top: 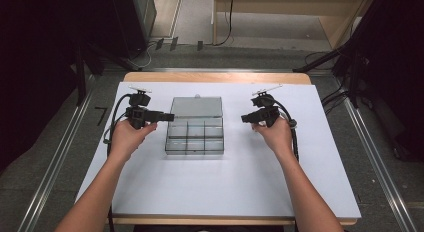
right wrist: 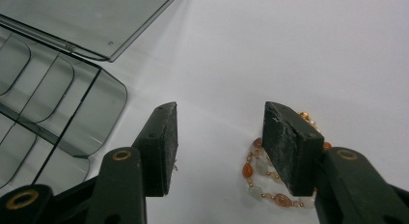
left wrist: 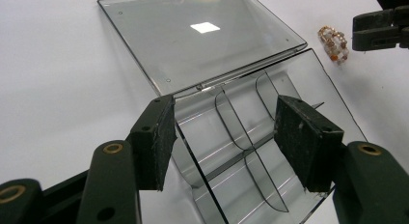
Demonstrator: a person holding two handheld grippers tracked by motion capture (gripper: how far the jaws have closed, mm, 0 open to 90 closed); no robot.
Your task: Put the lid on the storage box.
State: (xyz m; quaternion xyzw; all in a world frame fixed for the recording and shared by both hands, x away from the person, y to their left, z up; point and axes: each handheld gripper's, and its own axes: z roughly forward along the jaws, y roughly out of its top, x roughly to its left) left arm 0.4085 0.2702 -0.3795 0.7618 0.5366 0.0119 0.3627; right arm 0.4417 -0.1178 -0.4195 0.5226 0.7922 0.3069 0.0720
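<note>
Bracelet (right wrist: 263, 178) beside right hand-held gripper (right wrist: 219, 151)

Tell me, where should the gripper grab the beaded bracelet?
Probably from above, across one side of the loop. The bracelet lies flat on the white sheet, beside the right gripper, whose jaws stand open. Pinching a single strand of beads should lift it.

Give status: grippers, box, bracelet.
Both grippers open: left gripper at clear compartment box, lid open. Right gripper beside beaded bracelet, not gripped. Nothing blocking.
</note>
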